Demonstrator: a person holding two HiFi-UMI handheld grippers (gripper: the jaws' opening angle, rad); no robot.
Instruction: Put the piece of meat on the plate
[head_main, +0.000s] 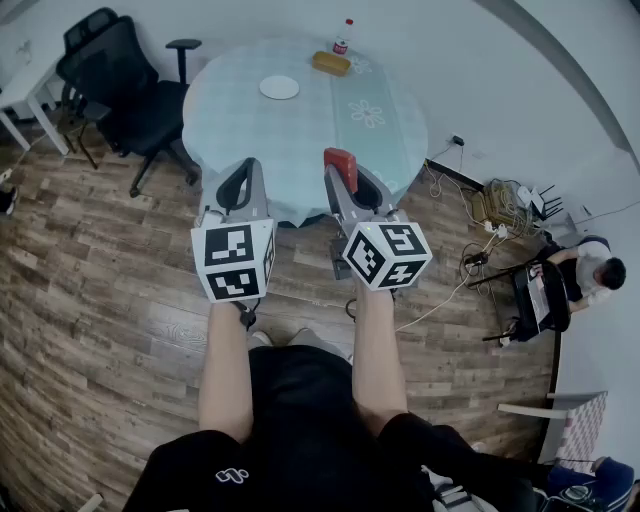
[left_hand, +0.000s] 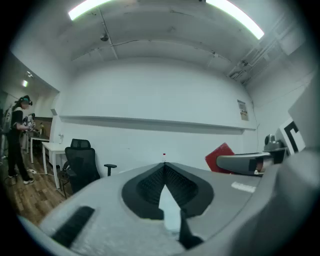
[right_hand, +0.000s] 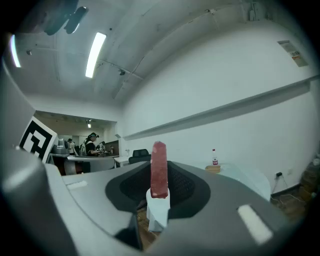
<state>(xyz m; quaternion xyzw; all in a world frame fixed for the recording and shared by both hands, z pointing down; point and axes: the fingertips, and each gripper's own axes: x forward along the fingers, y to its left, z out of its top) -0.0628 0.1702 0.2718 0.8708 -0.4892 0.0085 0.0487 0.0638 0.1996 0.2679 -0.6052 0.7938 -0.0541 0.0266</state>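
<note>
Both grippers sit side by side at the table's (head_main: 300, 135) near edge, left gripper (head_main: 243, 168) left of right gripper (head_main: 343, 172). The piece of meat (head_main: 340, 162) stands between the right jaws. The plate (head_main: 279, 88) is on the table, beyond the left gripper. 1 bottle (head_main: 342, 40) is at the far edge, with a small box (head_main: 331, 63) just before it, both right of the plate. The office chair (head_main: 120, 85) is left of the table. Cables (head_main: 495, 205) lie on the floor to the right.

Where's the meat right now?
In the head view, the meat stands clamped in the right gripper, at the table's near edge, short of the plate.
</note>
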